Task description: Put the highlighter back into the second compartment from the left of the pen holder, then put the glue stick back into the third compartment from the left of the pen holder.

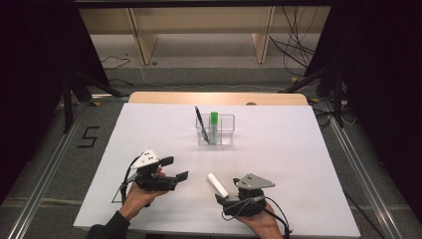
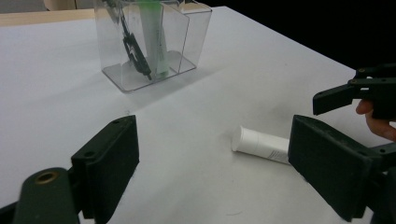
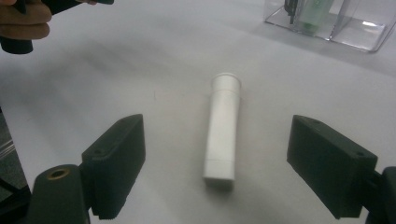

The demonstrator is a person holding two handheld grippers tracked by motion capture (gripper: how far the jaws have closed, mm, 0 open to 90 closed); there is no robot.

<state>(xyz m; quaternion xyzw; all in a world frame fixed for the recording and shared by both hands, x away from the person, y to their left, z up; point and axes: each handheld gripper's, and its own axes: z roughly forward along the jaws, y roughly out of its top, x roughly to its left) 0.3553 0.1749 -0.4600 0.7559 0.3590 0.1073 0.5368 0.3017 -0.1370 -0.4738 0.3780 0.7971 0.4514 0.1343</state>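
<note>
A white tube (image 1: 217, 183) (image 3: 223, 126) lies flat on the white table (image 1: 278, 149), cap end pointing away from me. My right gripper (image 1: 228, 192) (image 3: 224, 161) is open, its jaws either side of the tube's near end without touching it. To the left, my left gripper (image 1: 175, 168) (image 2: 219, 156) is open and empty, aimed toward the tube (image 2: 261, 143). Farther back stands a clear plastic organizer (image 1: 215, 130) (image 2: 149, 42) (image 3: 327, 21) holding a black pen (image 1: 200, 121) and a green-capped tube (image 1: 214, 119).
The table's wooden far edge (image 1: 219, 97) lies behind the organizer. The organizer's right compartment (image 1: 226, 130) is empty. Bare white tabletop lies between the grippers and the organizer. A hand (image 3: 23, 23) holding the left gripper shows in the right gripper view.
</note>
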